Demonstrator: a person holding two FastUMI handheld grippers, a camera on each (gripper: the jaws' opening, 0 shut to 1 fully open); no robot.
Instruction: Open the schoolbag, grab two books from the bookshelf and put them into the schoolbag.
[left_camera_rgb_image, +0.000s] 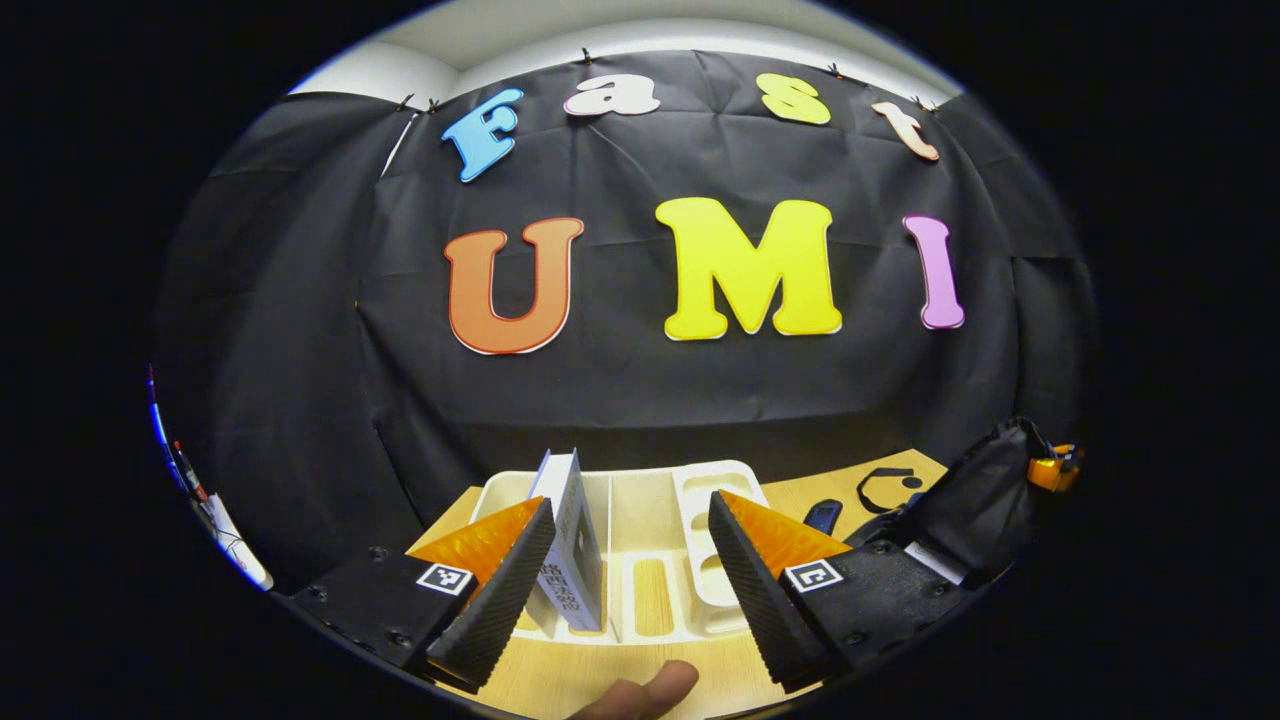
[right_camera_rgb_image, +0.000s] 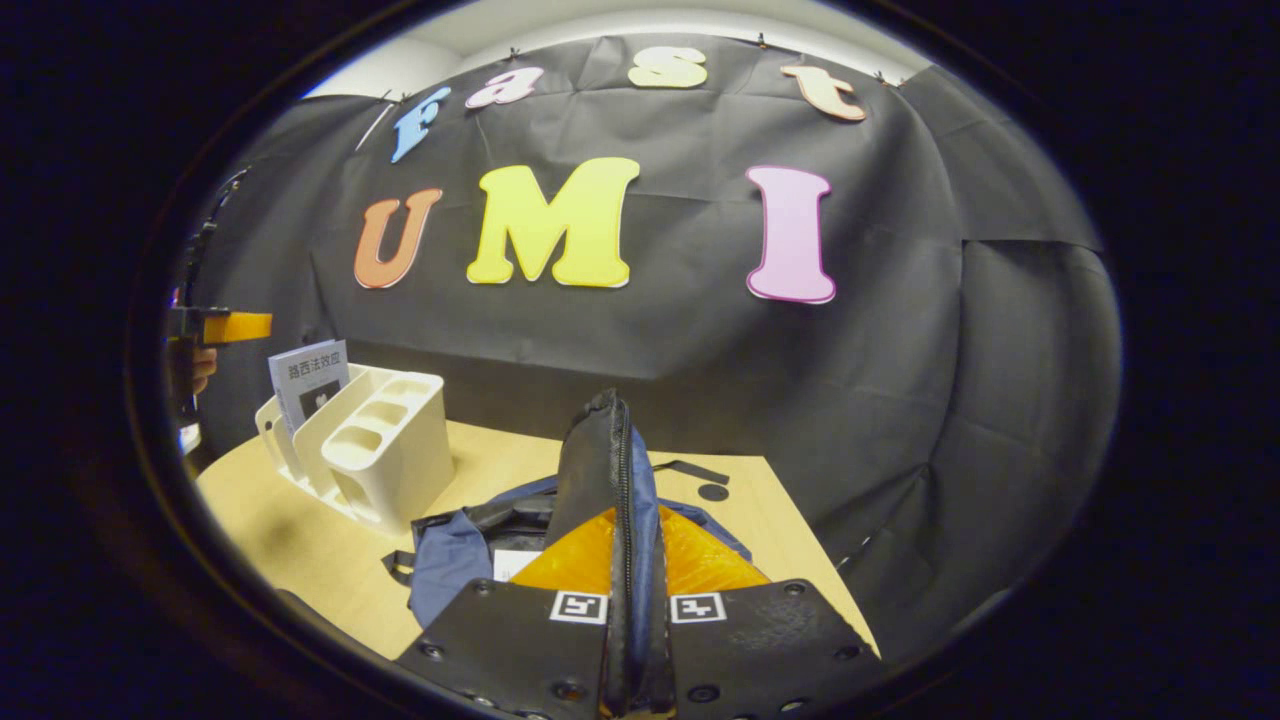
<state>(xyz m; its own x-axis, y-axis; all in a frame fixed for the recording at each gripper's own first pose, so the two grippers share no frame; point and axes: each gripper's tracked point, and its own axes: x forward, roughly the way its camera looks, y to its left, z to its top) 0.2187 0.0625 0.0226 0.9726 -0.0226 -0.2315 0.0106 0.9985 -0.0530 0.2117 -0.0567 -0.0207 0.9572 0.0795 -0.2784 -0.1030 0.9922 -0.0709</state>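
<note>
black cloth hangs behind a pale wooden table (right_camera_rgb_image: 300, 530), and on it we see a cream bookshelf (right_camera_rgb_image: 385, 455) and a dark blue and black schoolbag (right_camera_rgb_image: 450, 555).

in the left gripper view our left gripper (left_camera_rgb_image: 620, 575) has its fingers spread wide, pinching nothing. a white book (left_camera_rgb_image: 575, 545) stands upright in the rack's left-hand slot, just inside our left-hand finger (left_camera_rgb_image: 500, 590) and apparently touching or nearly touching its pad; the other finger (left_camera_rgb_image: 755, 590) is well apart from it, over the rack's small compartments. a fingertip of the person shows at the bottom edge. the schoolbag lies off to the right on the table.

in the right gripper view our right gripper (right_camera_rgb_image: 630, 610) has its fingers pressed together on the bag's flap (right_camera_rgb_image: 600, 470), a black panel with a zip along its edge, holding it upright. the bag body sits on the table just under the fingers. the left gripper shows small at the far left, beside the rack.

risks, as we judge them: the book is off-centre between our left fingers, so closing now could push it sideways or tip it rather than clamp it; the light rack might slide or lift with the book. if our right grip slips on the thin flap, the opening may fall shut before the book arrives.
</note>
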